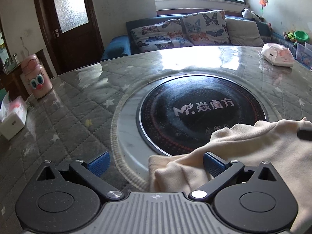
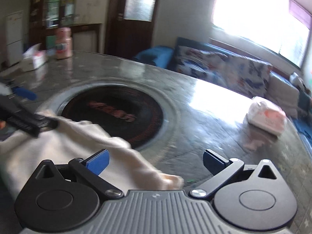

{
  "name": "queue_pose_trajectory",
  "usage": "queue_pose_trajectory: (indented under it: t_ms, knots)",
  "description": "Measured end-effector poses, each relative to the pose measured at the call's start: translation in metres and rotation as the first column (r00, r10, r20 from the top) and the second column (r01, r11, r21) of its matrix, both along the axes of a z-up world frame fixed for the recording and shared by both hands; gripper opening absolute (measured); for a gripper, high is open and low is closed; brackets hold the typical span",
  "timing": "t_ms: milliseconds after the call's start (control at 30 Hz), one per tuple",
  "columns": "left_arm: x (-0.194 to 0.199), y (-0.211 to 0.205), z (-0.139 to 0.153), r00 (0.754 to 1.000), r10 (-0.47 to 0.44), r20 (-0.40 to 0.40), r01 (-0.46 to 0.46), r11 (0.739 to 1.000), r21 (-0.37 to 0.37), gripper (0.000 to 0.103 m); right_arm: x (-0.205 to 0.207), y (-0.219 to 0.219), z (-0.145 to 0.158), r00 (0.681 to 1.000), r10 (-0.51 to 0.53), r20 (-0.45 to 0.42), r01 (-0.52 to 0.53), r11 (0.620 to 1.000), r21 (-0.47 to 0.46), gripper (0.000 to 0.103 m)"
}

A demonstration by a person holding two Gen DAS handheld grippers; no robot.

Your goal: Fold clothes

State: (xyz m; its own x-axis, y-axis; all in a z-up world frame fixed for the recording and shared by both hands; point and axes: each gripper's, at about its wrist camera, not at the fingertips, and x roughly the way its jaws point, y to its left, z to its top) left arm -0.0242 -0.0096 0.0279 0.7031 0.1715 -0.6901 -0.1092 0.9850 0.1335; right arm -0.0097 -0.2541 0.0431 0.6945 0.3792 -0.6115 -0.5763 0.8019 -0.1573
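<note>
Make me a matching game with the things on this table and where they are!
Things:
1. cream garment
2. pink canister with cartoon eyes
3. tissue pack
4. black cooktop

Places:
A. sunk into the middle of the table
B. far right side of the table
C. left edge of the table
D. nearest, partly covering the cooktop

Pairs: 1-D, 2-C, 3-B, 4-A

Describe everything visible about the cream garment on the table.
The cream garment is soft, fleece-like fabric, plain with no print visible. It lies crumpled in loose folds on the glass-topped table, its far edge draped over the rim of the round black cooktop. The open left gripper straddles its near corner; the open right gripper hovers over its other end.
</note>
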Motion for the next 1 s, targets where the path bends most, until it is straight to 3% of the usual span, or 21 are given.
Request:
queue_pose_trajectory:
  t_ms: [200,433,600,800,867,1000]
  knots:
    - [-0.023,0.018,0.0,0.999,0.046,0.004,-0.046,0.999,-0.006,0.103,-0.048,0.03,0.008,0.984,0.178,0.022,-0.178,0.984,-0.026,0.103]
    - [-0.051,0.043,0.007,0.995,0.098,0.031,-0.097,0.995,-0.017,0.103,-0.089,0.074,0.017,0.934,0.355,0.033,-0.354,0.935,-0.03,0.101]
    - [-0.07,0.06,0.017,0.989,0.143,0.046,-0.139,0.987,-0.074,0.103,-0.105,0.108,0.013,0.882,0.47,-0.01,-0.47,0.881,-0.052,0.085]
    - [-0.093,0.073,0.025,0.987,0.154,0.05,-0.141,0.969,-0.201,0.103,-0.123,0.133,0.001,0.825,0.563,-0.057,-0.565,0.817,-0.111,0.056]
    - [-0.097,0.075,0.025,0.987,0.152,0.044,-0.136,0.957,-0.258,0.103,-0.126,0.138,-0.004,0.823,0.565,-0.061,-0.568,0.812,-0.133,0.051]
    - [-0.099,0.076,0.024,0.99,0.14,0.021,-0.12,0.909,-0.4,0.103,-0.122,0.137,-0.006,0.835,0.545,-0.07,-0.55,0.827,-0.115,0.027]
